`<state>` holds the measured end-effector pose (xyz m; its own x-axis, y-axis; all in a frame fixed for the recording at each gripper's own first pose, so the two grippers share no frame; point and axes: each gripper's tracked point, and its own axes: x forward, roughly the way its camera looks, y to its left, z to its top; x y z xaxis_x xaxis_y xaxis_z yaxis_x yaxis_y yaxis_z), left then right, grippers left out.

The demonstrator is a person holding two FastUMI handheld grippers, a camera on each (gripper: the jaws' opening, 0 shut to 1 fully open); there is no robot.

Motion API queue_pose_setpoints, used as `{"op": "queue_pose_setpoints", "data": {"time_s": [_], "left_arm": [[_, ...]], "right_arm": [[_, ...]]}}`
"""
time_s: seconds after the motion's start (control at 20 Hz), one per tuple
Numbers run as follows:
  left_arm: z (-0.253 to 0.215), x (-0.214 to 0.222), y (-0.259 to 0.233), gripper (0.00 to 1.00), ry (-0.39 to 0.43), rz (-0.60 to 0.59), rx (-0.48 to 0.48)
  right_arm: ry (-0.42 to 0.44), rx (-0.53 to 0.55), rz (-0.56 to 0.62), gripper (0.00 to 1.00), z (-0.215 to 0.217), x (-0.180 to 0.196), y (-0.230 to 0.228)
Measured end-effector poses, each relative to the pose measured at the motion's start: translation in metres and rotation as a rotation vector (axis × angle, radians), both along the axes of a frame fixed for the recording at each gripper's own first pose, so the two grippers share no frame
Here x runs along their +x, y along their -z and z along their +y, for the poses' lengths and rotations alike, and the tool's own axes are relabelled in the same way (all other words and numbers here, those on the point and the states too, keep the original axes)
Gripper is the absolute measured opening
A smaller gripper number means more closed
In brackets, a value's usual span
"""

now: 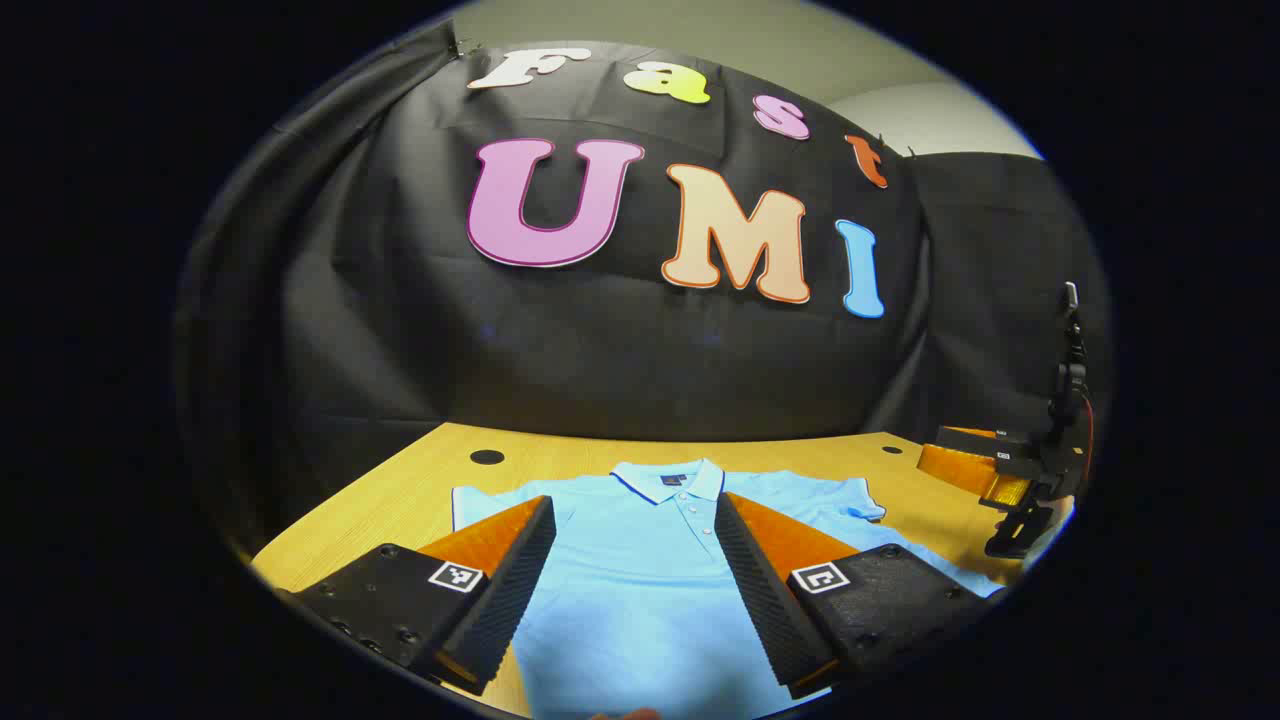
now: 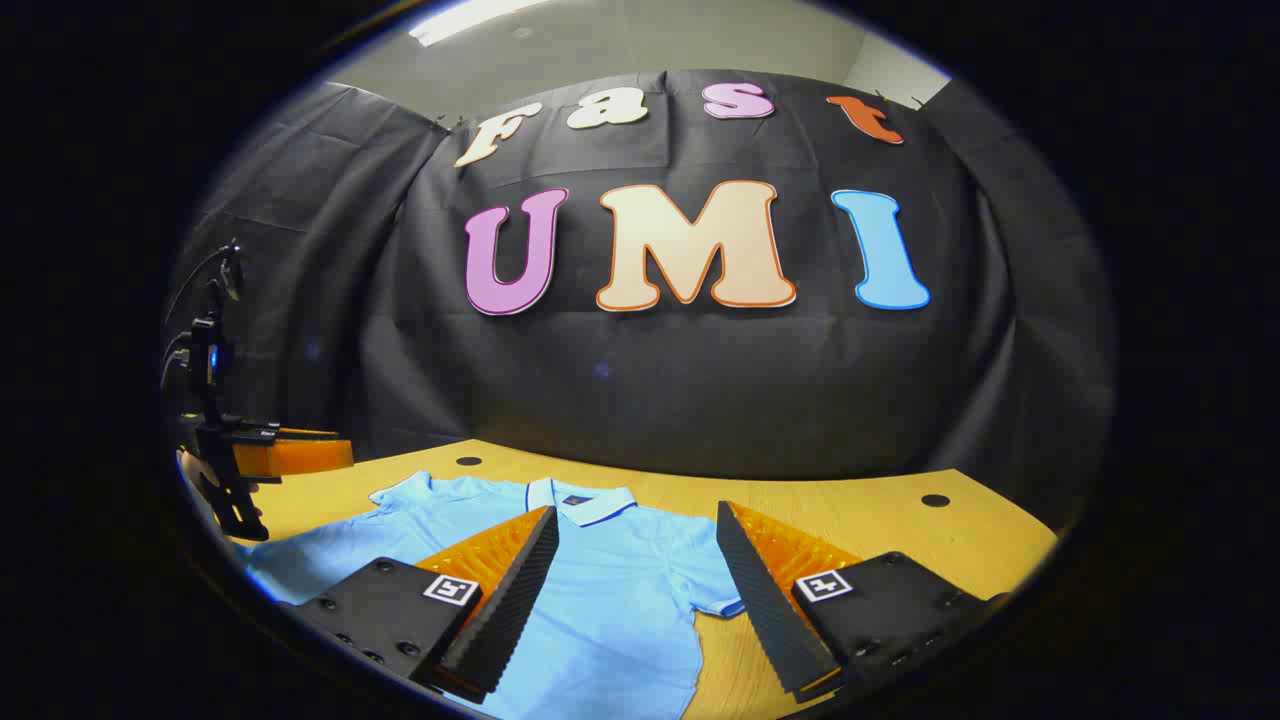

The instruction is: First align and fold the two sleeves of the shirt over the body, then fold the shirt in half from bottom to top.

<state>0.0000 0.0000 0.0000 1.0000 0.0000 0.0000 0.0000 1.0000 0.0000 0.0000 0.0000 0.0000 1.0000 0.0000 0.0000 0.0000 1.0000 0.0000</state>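
Both my left gripper (image 1: 635, 510) and right gripper (image 2: 636, 520) hover wide open and empty above the shirt (image 1: 640, 590), so a careless pinch may catch both layers.

No wording can be made out. The shirt (image 1: 640, 590) carries a small dark tag inside its collar, too small to read. Square coded markers sit on the gripper bodies, without letters.
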Motion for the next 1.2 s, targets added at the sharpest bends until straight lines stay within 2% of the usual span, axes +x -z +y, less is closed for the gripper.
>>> {"op": "queue_pose_setpoints", "data": {"time_s": [0.5, 1.2], "left_arm": [[0.002, 0.000, -0.001, 0.96, -0.009, -0.007, 0.004], [0.002, -0.002, -0.002, 0.95, -0.015, -0.014, 0.003]], "right_arm": [[0.013, 0.055, -0.014, 0.99, -0.009, -0.002, -0.005], [0.007, 0.046, -0.006, 0.99, -0.007, -0.001, -0.002]]}}
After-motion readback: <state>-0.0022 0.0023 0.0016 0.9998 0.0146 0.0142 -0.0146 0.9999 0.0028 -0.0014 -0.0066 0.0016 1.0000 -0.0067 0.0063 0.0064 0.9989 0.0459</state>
